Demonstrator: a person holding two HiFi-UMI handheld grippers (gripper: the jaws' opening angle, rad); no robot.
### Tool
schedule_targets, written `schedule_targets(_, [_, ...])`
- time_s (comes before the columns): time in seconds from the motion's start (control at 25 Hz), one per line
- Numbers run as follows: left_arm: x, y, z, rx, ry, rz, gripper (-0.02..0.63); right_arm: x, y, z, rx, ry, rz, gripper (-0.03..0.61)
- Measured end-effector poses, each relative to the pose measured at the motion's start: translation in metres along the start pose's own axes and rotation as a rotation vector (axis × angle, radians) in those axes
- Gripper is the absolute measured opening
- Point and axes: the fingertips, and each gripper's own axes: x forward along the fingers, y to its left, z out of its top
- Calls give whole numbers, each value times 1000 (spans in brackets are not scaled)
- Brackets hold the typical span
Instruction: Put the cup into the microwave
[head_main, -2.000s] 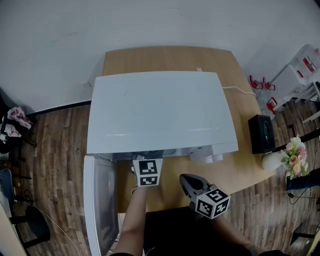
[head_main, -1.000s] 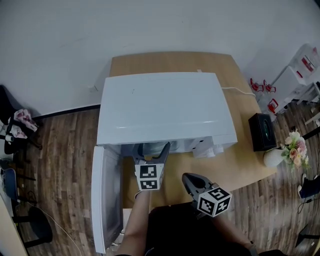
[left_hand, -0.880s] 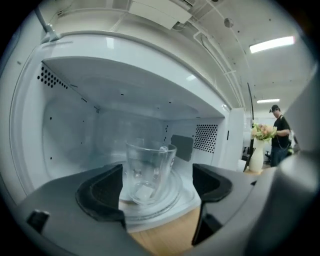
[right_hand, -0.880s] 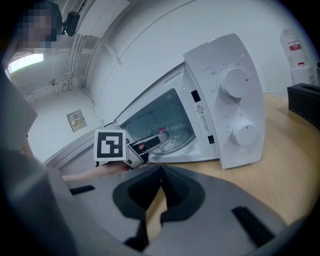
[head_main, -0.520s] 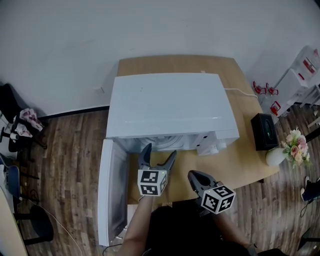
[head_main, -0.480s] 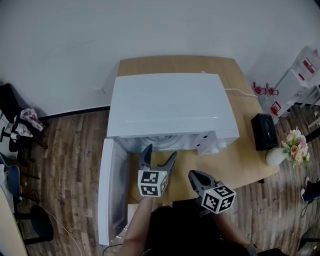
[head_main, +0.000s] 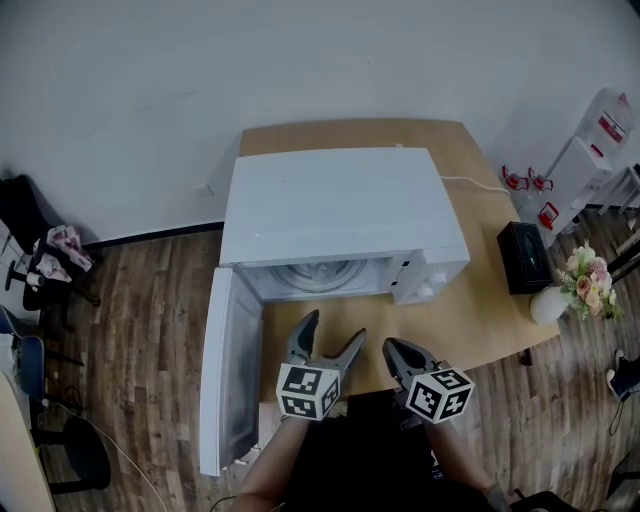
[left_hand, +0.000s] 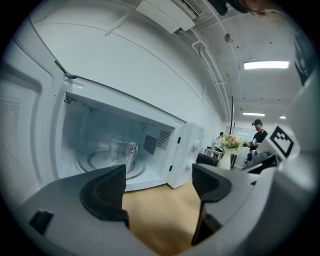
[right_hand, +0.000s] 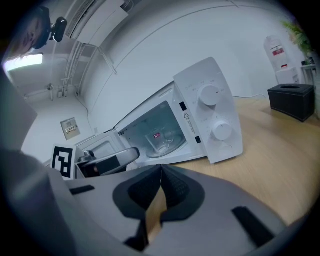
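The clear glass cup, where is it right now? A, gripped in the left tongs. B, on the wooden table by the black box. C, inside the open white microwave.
C: the clear glass cup stands on the turntable inside the white microwave, and the left tongs are open with nothing between them.

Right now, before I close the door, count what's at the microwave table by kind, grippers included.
Microwave: 1
Glass cup, inside the microwave: 1
Black box: 1
Vase of flowers: 1
Grippers: 2 (left gripper open, right gripper shut and empty)
Total: 6
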Motion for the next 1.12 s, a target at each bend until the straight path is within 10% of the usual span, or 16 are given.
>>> schedule_targets(0.52, [-58,-20,3,-131,-1,-28,289,-33,8,14,-23,-119,-40,-8])
schedule_targets(0.8, [-66,-9,-1,-84,29,74,40,-46,10,27,-54,-164,-58,-8])
schedule_targets(1.12, [-61,-6,-1,-20,53,97,5,-57,0,45,-105,-211,-89,-8])
